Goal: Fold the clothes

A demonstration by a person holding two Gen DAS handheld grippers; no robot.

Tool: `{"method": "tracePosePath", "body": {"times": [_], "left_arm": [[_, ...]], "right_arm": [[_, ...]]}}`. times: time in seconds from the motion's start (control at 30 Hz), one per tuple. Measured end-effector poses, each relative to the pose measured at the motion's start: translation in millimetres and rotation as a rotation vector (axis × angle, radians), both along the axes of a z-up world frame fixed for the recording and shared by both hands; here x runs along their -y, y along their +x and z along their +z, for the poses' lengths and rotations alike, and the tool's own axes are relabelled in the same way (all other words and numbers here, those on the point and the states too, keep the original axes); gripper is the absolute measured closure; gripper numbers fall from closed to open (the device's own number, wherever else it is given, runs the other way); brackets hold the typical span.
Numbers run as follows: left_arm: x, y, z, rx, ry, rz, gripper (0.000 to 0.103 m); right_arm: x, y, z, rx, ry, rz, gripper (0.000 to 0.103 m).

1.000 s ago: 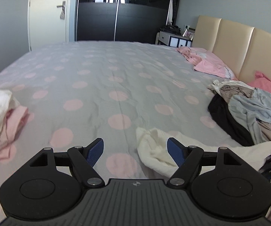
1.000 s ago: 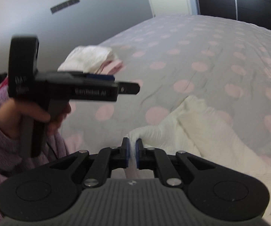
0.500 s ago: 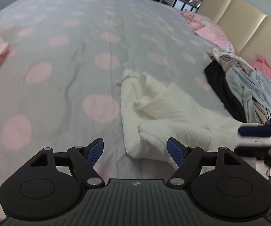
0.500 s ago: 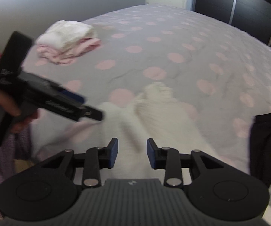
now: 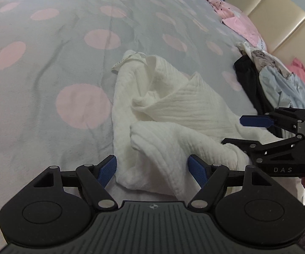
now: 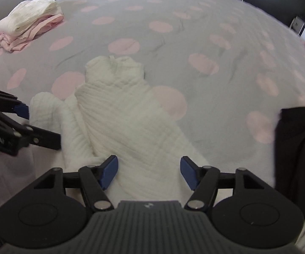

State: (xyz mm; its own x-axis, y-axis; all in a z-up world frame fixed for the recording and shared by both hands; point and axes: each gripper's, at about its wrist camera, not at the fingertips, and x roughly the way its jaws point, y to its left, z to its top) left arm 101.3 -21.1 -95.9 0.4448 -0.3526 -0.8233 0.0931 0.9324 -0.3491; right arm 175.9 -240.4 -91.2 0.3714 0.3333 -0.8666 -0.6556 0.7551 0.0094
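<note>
Cream garment rumpled on the bed, both hand-held grippers spread and empty

We take the cream ribbed garment [image 5: 173, 116] as our landmark: it lies crumpled on the spotted bed [image 5: 46, 63], bunched into loose overlapping folds, not yet a neat fold. Our left hand-held gripper [image 5: 152, 168] hovers just over its near edge with fingers spread, pinching nothing; our right hand-held gripper [image 6: 149, 172] hangs over its near end, likewise spread and empty. Far beyond the garment and to its left in the right wrist view, a small stack of white and pink folded clothes [image 6: 27, 31] sits tidy, so we judge part of the job done. To the garment's right, a heap of dark, grey and pale blue clothes [image 5: 275, 80] lies unsorted. This garment and that heap are what we judge to be left.
</note>
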Motion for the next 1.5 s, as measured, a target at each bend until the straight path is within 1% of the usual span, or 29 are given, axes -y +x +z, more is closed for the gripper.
{"method": "tracePosePath", "body": {"times": [0.03,0.07,0.1,0.13,0.17,0.2,0.23,0.27,0.3,0.4,0.5,0.67,0.73,0.8,0.83,0.87,0.93,1.0,1.03,1.1,1.17,1.2,1.23,1.27,1.3,1.33,1.37,1.43,1.5], "left_arm": [[2,1,-1,0.004,0.007,-0.009,0.035],[4,2,-2,0.008,0.015,-0.017,0.039],[5,3,-3,0.013,0.022,-0.026,0.045],[7,4,-4,0.017,0.03,-0.034,0.054],[9,5,-5,0.021,0.037,-0.043,0.057],[11,5,-4,0.03,0.051,-0.055,0.068],[12,4,-2,0.041,0.068,-0.069,0.075],[13,3,-1,0.052,0.079,-0.076,0.077],[14,1,1,0.061,0.083,-0.079,0.081],[11,-4,9,0.094,0.076,-0.073,0.086],[3,-9,27,0.148,0.047,-0.051,0.087],[-15,-23,61,0.264,0.038,-0.009,0.089],[-27,-30,81,0.322,0.037,0.024,0.09],[-39,-37,104,0.384,0.037,0.059,0.091],[-47,-40,116,0.411,0.028,0.075,0.091],[-54,-42,128,0.434,0.014,0.091,0.091],[-68,-47,153,0.479,0.0,0.115,0.092],[-77,-51,176,0.522,0.024,0.123,0.092],[-78,-54,184,0.535,0.037,0.116,0.092],[-74,-60,195,0.548,0.065,0.085,0.092],[-71,-66,205,0.562,0.093,0.053,0.092],[-66,-69,206,0.559,0.107,0.03,0.092],[-59,-72,202,0.547,0.119,0.003,0.092],[-52,-74,198,0.534,0.13,-0.025,0.092],[-44,-78,192,0.518,0.139,-0.053,0.092],[-37,-82,184,0.499,0.148,-0.081,0.092],[-30,-86,175,0.478,0.155,-0.112,0.092],[-15,-95,155,0.432,0.169,-0.176,0.092],[-2,-103,135,0.38,0.187,-0.23,0.091]], "right_arm": [[-1,3,-4,-0.024,0.006,-0.007,0.049],[-2,4,-7,-0.044,0.01,-0.01,0.068],[-2,4,-8,-0.045,0.001,-0.012,0.079],[-3,4,-7,-0.036,-0.015,-0.014,0.094],[-4,4,-7,-0.028,-0.03,-0.016,0.097],[-3,5,-4,-0.016,-0.033,-0.023,0.098],[1,7,1,0.003,-0.029,-0.046,0.099],[6,9,8,0.026,-0.027,-0.075,0.099],[11,12,14,0.049,-0.024,-0.105,0.1],[28,15,36,0.129,-0.017,-0.203,0.1],[42,10,61,0.207,0.001,-0.281,0.1],[60,-12,104,0.371,0.023,-0.38,0.101],[66,-21,122,0.441,0.036,-0.412,0.103],[70,-32,142,0.543,0.023,-0.439,0.103],[73,-37,153,0.59,0.029,-0.445,0.103],[76,-42,164,0.611,0.056,-0.446,0.103],[76,-50,178,0.618,0.107,-0.432,0.103],[75,-57,190,0.621,0.155,-0.414,0.103],[72,-58,192,0.607,0.177,-0.4,0.103],[63,-60,189,0.552,0.22,-0.359,0.103],[50,-62,184,0.489,0.259,-0.302,0.098],[40,-66,181,0.461,0.272,-0.256,0.098],[29,-71,178,0.439,0.278,-0.206,0.098],[19,-76,176,0.423,0.276,-0.153,0.091],[10,-82,173,0.411,0.268,-0.105,0.086],[1,-88,170,0.402,0.256,-0.068,0.075],[-6,-93,166,0.393,0.243,-0.04,0.072],[-16,-99,156,0.372,0.217,0.003,0.072],[-21,-99,145,0.345,0.193,0.023,0.071]]}}
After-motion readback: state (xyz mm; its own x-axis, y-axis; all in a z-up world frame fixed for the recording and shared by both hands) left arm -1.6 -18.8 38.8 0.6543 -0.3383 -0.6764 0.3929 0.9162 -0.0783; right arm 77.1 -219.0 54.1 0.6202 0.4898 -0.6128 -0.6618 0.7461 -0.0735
